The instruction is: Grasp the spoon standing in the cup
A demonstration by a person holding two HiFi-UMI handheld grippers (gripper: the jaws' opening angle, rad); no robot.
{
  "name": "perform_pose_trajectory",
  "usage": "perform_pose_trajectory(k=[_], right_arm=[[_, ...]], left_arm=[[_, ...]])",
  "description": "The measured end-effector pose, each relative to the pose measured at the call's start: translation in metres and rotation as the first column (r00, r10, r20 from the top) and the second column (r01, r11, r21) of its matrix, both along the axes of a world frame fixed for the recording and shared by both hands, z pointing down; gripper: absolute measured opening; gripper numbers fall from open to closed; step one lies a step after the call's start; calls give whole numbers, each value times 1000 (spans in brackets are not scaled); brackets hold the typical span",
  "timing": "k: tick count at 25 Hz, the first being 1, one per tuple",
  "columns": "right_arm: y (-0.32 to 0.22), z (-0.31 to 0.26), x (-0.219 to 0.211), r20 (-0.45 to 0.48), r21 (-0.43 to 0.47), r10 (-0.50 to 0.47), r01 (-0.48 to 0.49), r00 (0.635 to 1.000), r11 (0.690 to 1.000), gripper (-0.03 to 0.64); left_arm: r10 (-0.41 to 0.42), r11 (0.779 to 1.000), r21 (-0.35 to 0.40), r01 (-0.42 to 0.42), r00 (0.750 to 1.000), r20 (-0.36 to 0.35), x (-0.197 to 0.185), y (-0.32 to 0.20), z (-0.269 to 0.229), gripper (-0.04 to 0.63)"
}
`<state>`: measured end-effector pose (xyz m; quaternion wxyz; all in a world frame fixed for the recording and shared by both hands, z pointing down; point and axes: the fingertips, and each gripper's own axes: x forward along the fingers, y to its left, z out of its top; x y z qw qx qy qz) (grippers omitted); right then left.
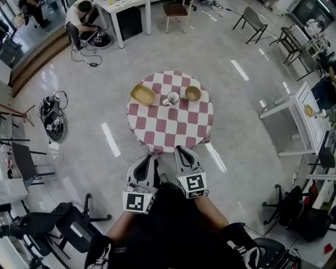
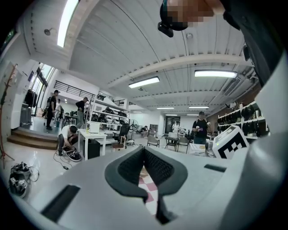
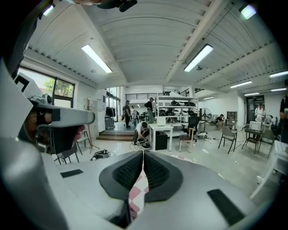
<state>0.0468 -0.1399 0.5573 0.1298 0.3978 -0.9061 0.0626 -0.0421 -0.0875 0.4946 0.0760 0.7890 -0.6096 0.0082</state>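
A white cup stands at the far middle of a round table with a red-and-white checked cloth. The spoon in it is too small to make out clearly. Both grippers hang side by side at the table's near edge, well short of the cup. The left gripper and the right gripper have their jaws together with nothing between them. In the left gripper view the shut left gripper shows only a strip of checked cloth below the pads. The right gripper view shows the shut right gripper likewise.
A shallow wooden dish lies left of the cup and a round wooden bowl right of it. A black office chair stands at the lower left, a white desk at the right. A person crouches far off.
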Motion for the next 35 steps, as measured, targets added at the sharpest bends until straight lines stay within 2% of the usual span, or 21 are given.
perform_pose_trajectory(k=[9, 14, 18, 21, 23, 25, 32, 35], right_arm=[[-103, 29, -29, -121, -45, 32, -38, 992, 998, 29], [-156, 67, -43, -255, -68, 39, -58, 966, 996, 31], [-188, 112, -47, -425, -80, 12, -50, 905, 996, 32], [-211, 143, -55, -530, -91, -25, -28, 848, 995, 35], [-223, 161, -58, -585, -115, -55, -16, 809, 993, 64], [-236, 180, -57, -628, -128, -73, -10, 774, 992, 95], [-268, 235, -54, -761, -174, -160, 39, 629, 984, 121], [-273, 254, -57, -772, -222, -210, 55, 600, 973, 128]], left_arm=[[75, 997, -7, -75, 997, -20, -32, -110, -4, 9], [112, 993, -32, -113, 993, -25, -49, -161, 2, 9], [145, 983, -108, -148, 989, -35, -59, -186, 20, 9], [155, 979, -123, -159, 987, -46, -69, -206, 25, 9], [161, 978, -126, -166, 986, -49, -74, -217, 28, 9], [168, 977, -127, -174, 984, -52, -76, -227, 32, 9], [188, 966, -172, -195, 980, -57, -85, -257, 44, 9], [188, 964, -179, -195, 980, -59, -91, -268, 47, 9]])
